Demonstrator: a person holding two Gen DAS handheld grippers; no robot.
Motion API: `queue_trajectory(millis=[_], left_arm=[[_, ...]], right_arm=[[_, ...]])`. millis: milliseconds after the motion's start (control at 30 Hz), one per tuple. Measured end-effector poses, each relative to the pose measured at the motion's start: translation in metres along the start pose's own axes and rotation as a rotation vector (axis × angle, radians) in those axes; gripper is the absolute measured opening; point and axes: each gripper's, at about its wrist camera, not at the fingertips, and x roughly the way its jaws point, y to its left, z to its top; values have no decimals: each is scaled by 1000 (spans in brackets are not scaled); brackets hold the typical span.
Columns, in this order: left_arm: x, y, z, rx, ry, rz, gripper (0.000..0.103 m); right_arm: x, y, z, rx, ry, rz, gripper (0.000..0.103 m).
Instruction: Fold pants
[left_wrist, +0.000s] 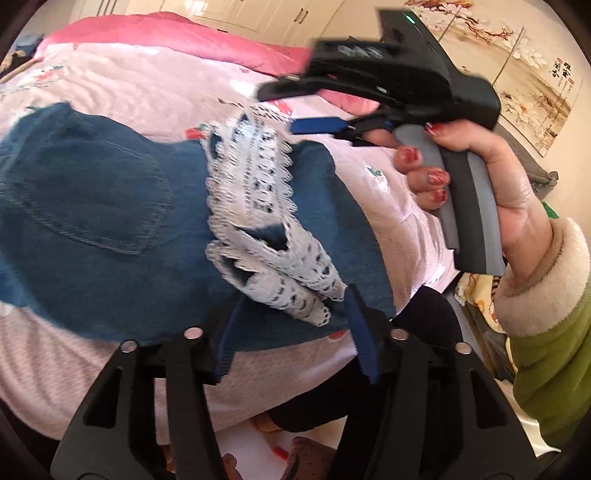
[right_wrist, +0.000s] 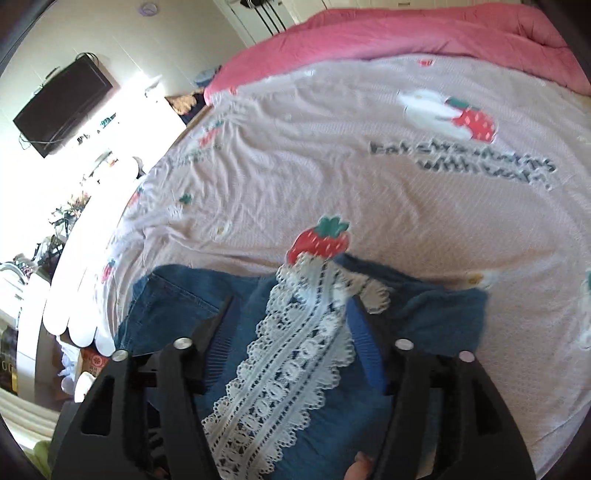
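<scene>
Lying folded on bed sheet (right_wrist: 332, 155), pants (left_wrist: 92, 206) show back pocket at left, lace trim (left_wrist: 258, 206) across middle. Left gripper (left_wrist: 291, 336) low at near edge: jaws apart, pads not pressing denim, hem lying loose between them. Right gripper (right_wrist: 291, 332) likewise spread, lace strip running up between fingers, nothing pinched. In left view, right hand (left_wrist: 491, 177) holds that tool's handle at far right. Judged: both jaws spread to leave fold flat. Pink quilt (right_wrist: 406, 33) beyond.
</scene>
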Motion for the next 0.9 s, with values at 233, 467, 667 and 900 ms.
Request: queue_trajectory(millis=[233,467,667,900], left_arm=[[-30,26,24,-45,-89,64,59],[-11,43,87,-17,-37,133,64],[51,42,139,-25,77,122,67],[88,43,142,-36,132,148,67]], right_arm=[[-40,-5,-32,-152,-53,-78,69],[-60,13,-117,-401,-26,-63,70],[-60,38,-165,-595,-26,-63,70],[-30,55,-191,-794,56,-154,2]])
